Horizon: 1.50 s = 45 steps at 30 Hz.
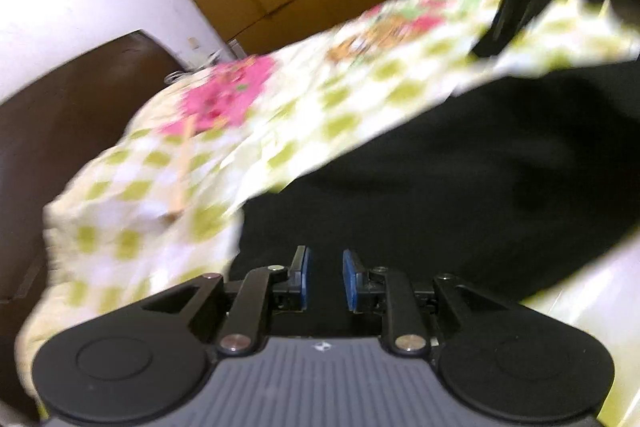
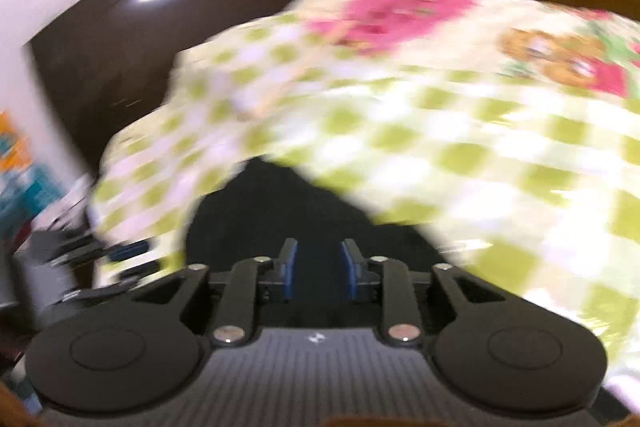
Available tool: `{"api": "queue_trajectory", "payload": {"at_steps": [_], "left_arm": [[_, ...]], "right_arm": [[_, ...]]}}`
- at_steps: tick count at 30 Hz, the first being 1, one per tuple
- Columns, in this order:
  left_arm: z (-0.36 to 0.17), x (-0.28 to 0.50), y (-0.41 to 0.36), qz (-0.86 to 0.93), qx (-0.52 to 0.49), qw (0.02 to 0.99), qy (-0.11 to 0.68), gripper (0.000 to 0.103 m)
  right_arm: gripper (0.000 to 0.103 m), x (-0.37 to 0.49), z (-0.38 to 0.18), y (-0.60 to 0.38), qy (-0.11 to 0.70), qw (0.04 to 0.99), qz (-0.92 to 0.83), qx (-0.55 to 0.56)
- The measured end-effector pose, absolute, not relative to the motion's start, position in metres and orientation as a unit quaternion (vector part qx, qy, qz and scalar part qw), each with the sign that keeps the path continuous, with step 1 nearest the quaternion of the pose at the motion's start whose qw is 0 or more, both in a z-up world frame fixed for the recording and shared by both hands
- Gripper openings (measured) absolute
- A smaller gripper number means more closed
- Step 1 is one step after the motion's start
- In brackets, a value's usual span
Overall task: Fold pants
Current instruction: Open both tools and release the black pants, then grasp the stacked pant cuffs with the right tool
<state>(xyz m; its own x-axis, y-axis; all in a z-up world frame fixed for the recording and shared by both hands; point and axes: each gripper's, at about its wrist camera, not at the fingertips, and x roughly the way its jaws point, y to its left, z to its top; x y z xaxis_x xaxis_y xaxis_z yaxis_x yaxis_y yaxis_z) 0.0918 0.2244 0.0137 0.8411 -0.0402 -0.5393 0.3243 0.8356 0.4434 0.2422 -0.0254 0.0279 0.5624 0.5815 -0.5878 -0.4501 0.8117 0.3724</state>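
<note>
A bed under a checked green sheet is seen with the black pants spread on its near side, folding judged unfinished, while the left gripper and right gripper are held slightly parted, nothing visibly pinched.

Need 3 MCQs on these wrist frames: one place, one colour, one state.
1. Where do the black pants lie?
A. on the checked sheet
B. on a wooden floor
C. in a basket

2. The sheet's checks are:
A. blue
B. green
C. red

3. The right gripper stands:
A. shut on a hanger
B. pads pressed together
C. pads apart

Key:
1 A, the dark cloth lies on the checked sheet in both views.
2 B, yellow-green squares show on white.
3 C, a clear gap shows between its blue pads.
</note>
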Motion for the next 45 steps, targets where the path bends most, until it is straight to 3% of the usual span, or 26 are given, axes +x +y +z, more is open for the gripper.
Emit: {"api": "queue_trajectory", "payload": {"at_steps": [7, 12, 18, 20, 24, 31, 38, 45], "left_arm": [[-0.02, 0.127, 0.161, -0.182, 0.224, 0.917, 0.274, 0.035], [-0.033, 0.13, 0.148, -0.201, 0.233, 0.909, 0.282, 0.035], [-0.043, 0.128, 0.147, -0.197, 0.232, 0.905, 0.296, 0.035], [-0.047, 0.128, 0.146, -0.194, 0.232, 0.905, 0.298, 0.036], [-0.049, 0.126, 0.14, -0.189, 0.257, 0.902, 0.29, 0.035], [-0.019, 0.113, 0.113, -0.216, 0.227, 0.915, 0.253, 0.036], [-0.02, 0.09, 0.03, -0.323, 0.232, 0.887, 0.233, 0.037], [-0.041, 0.069, -0.046, -0.383, 0.29, 0.842, 0.246, 0.036]], "right_arm": [[0.027, 0.311, -0.042, -0.065, 0.466, 0.78, 0.334, 0.251], [0.028, 0.334, -0.066, -0.058, 0.477, 0.74, 0.357, 0.311], [0.031, 0.353, -0.08, -0.089, 0.428, 0.696, 0.335, 0.469], [0.022, 0.357, -0.08, -0.107, 0.388, 0.701, 0.311, 0.511], [0.021, 0.358, -0.06, -0.124, 0.365, 0.734, 0.289, 0.494], [0.022, 0.249, -0.001, -0.141, 0.343, 0.823, 0.27, 0.363], [0.022, 0.112, -0.021, -0.23, 0.379, 0.835, 0.076, 0.392], [0.029, -0.012, -0.033, -0.342, 0.323, 0.813, -0.135, 0.465]]}}
